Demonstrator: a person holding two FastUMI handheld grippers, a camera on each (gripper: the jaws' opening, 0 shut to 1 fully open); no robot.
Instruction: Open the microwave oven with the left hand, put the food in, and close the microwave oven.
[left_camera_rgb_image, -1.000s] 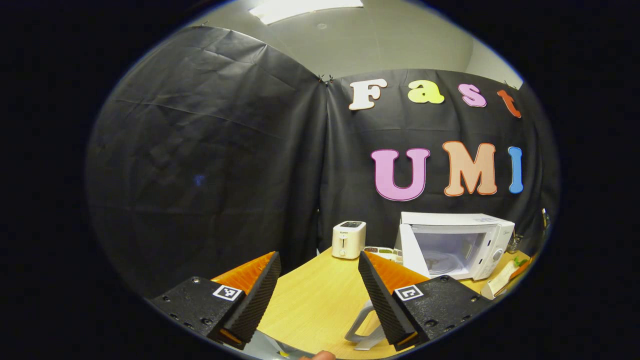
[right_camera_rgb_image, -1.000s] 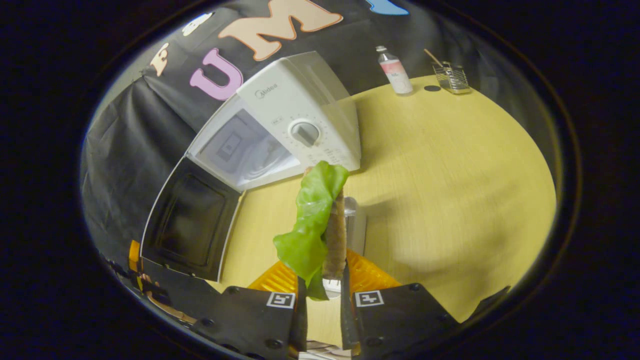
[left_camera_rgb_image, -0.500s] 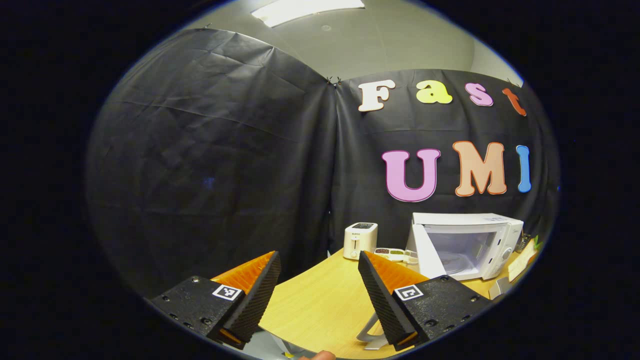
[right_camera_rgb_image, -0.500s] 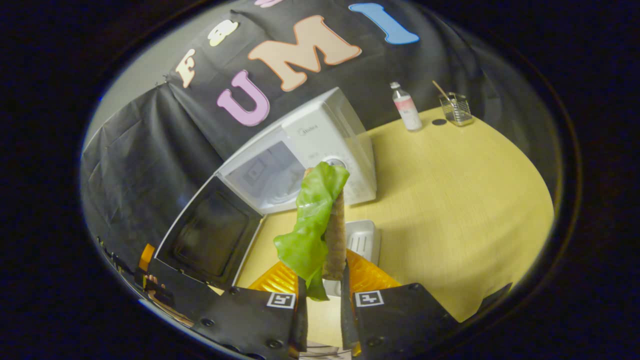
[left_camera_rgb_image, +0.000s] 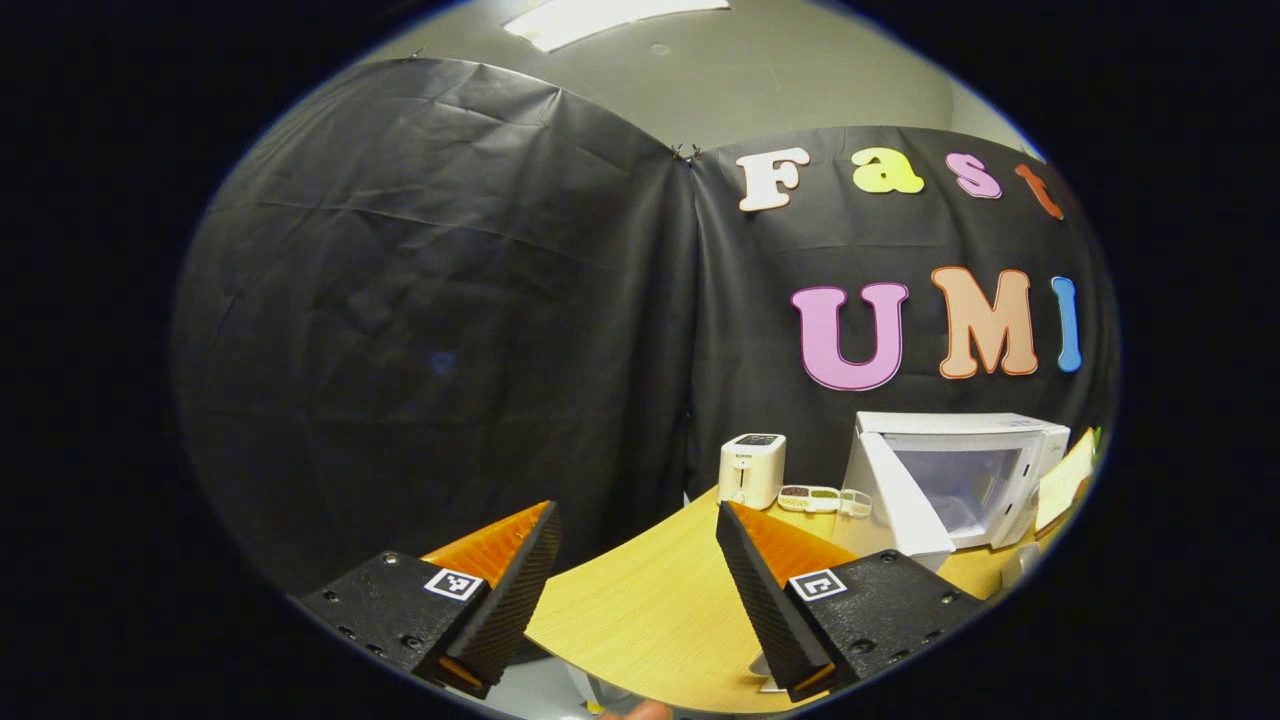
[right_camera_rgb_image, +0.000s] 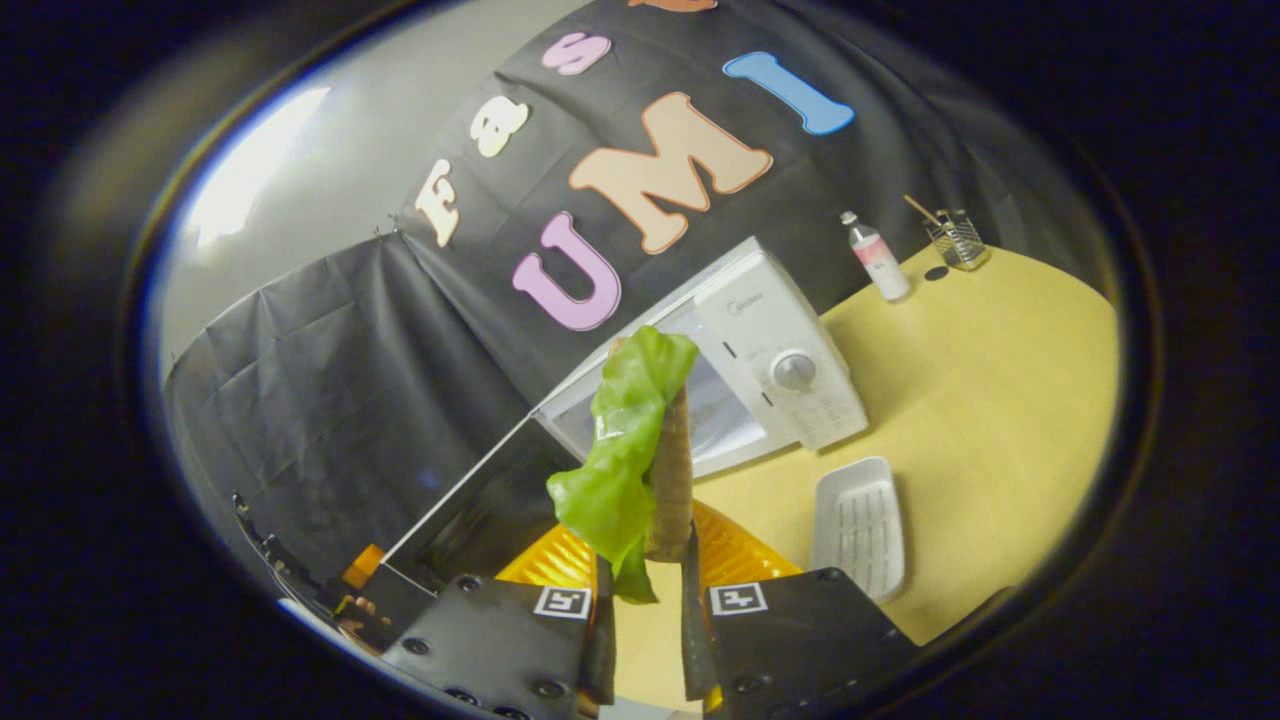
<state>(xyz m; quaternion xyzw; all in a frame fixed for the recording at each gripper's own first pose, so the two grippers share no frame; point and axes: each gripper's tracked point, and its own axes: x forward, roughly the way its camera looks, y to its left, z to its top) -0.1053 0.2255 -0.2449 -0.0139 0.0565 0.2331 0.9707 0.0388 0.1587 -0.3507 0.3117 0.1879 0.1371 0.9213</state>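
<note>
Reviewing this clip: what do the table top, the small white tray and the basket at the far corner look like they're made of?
Table top: pale yellow wood-look surface, faint straight grain, matte; probably laminate, cannot tell for sure.
White tray: smooth, uniformly white, ribbed floor, rounded corners; likely moulded plastic.
Basket: thin shiny see-through grid; looks like metal wire.

Left gripper: matte black textured finger mounts, small round screws, one square black-and-white marker tag each. Right gripper: same black mounts, screws, marker tags.
</note>
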